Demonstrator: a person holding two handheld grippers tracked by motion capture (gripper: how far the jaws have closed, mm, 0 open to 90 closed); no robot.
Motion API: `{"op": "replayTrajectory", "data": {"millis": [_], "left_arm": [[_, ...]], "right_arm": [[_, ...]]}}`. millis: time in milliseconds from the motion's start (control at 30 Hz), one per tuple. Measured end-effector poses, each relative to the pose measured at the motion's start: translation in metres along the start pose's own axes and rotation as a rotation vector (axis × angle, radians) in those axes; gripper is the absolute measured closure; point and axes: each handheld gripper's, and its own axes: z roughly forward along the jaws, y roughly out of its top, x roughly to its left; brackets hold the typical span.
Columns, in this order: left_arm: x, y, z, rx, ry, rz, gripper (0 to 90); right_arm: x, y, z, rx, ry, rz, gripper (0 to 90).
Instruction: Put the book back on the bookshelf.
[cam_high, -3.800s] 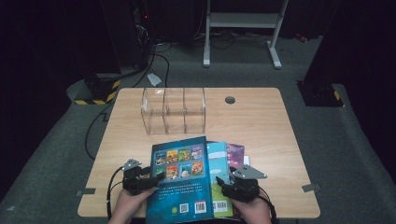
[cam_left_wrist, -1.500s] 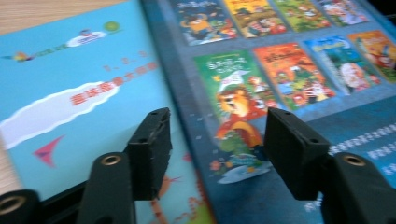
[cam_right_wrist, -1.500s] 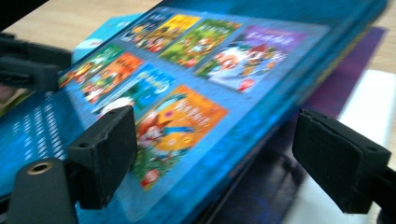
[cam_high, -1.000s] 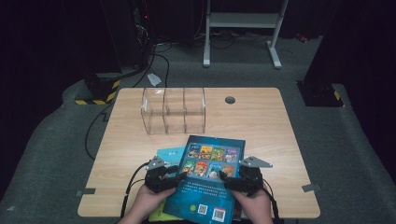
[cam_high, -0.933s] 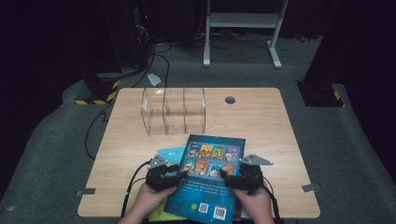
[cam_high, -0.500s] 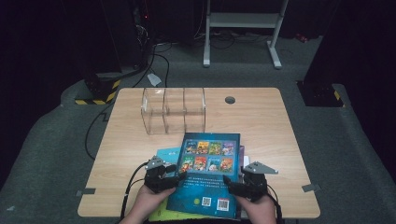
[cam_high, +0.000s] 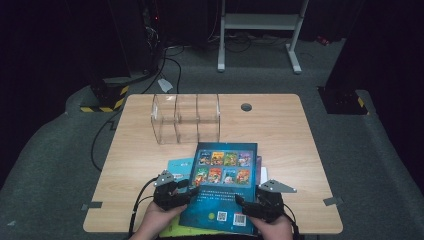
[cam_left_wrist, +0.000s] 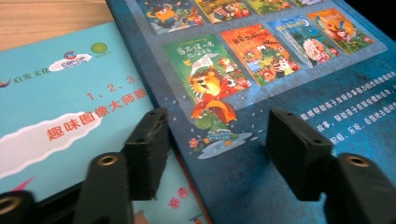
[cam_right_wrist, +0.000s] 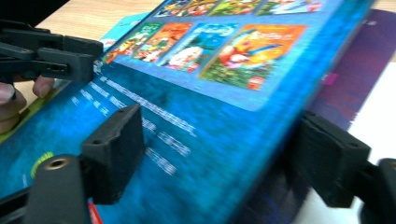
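Lit desk, dark room

Overhead light brightens the desk (cam_high: 300, 130); surroundings fall black. The right gripper view is motion-blurred, the left gripper view sharper, its jaws soft.

The book (cam_high: 223, 187) had a glossy paper cover, the table (cam_high: 280, 125) was matt wood, and the rack (cam_high: 185, 118) clear plastic.

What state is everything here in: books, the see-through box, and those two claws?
Dark blue book: back cover up, closed, lying over other books.
Light blue book: flat, partly covered.
Clear rack: upright, empty.
Left claw: open, straddling the dark blue book's edge.
Right claw: open, jaws either side of that book's edge.
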Motion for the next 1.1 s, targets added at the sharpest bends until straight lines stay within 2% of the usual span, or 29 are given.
{"op": "replayTrajectory", "data": {"millis": [67, 167, 233, 267, 300, 400, 467, 533, 567, 600, 767, 1000, 1100], "left_arm": [[-0.004, 0.000, 0.002, -0.003, 0.015, 0.012, 43.6], [-0.006, 0.004, 0.006, -0.003, 0.027, 0.011, 43.8], [-0.006, 0.009, 0.012, -0.001, 0.026, 0.014, 44.5], [-0.006, 0.011, 0.014, -0.001, 0.024, 0.013, 44.5], [-0.009, 0.014, 0.017, -0.001, 0.047, 0.000, 45.3], [-0.012, 0.017, 0.019, 0.009, 0.060, 0.015, 45.1], [-0.012, 0.016, 0.019, 0.000, 0.051, 0.021, 44.6], [-0.011, 0.013, 0.018, -0.013, 0.041, 0.025, 43.4], [-0.011, 0.013, 0.018, -0.016, 0.040, 0.039, 43.0], [-0.010, 0.014, 0.018, 0.000, 0.036, 0.050, 42.4], [-0.009, 0.012, 0.017, -0.005, 0.016, 0.040, 41.4], [-0.011, 0.011, 0.017, -0.002, 0.018, 0.040, 39.7], [-0.011, 0.010, 0.017, -0.007, 0.019, 0.045, 39.7]], "right_arm": [[0.000, 0.002, 0.003, 0.007, -0.009, 0.012, 19.2], [-0.001, 0.011, 0.006, 0.058, -0.015, 0.037, 18.6], [-0.012, 0.020, 0.008, 0.080, -0.021, 0.042, 18.8], [-0.012, 0.020, 0.008, 0.080, -0.021, 0.042, 18.8], [-0.018, 0.023, 0.008, 0.085, -0.010, 0.058, 19.8], [-0.021, 0.023, 0.007, 0.077, -0.009, 0.058, 19.0], [-0.021, 0.020, 0.007, 0.050, -0.018, 0.044, 17.7], [-0.021, 0.017, 0.007, 0.044, -0.002, 0.054, 16.3], [-0.022, 0.017, 0.009, 0.056, 0.029, 0.067, 17.6], [-0.022, 0.017, 0.009, 0.057, 0.031, 0.063, 17.6], [-0.022, 0.017, 0.008, 0.055, 0.029, 0.059, 18.5], [-0.023, 0.016, 0.000, 0.027, -0.003, 0.069, 27.0], [-0.025, 0.015, -0.001, 0.010, 0.001, 0.081, 32.0]]}}
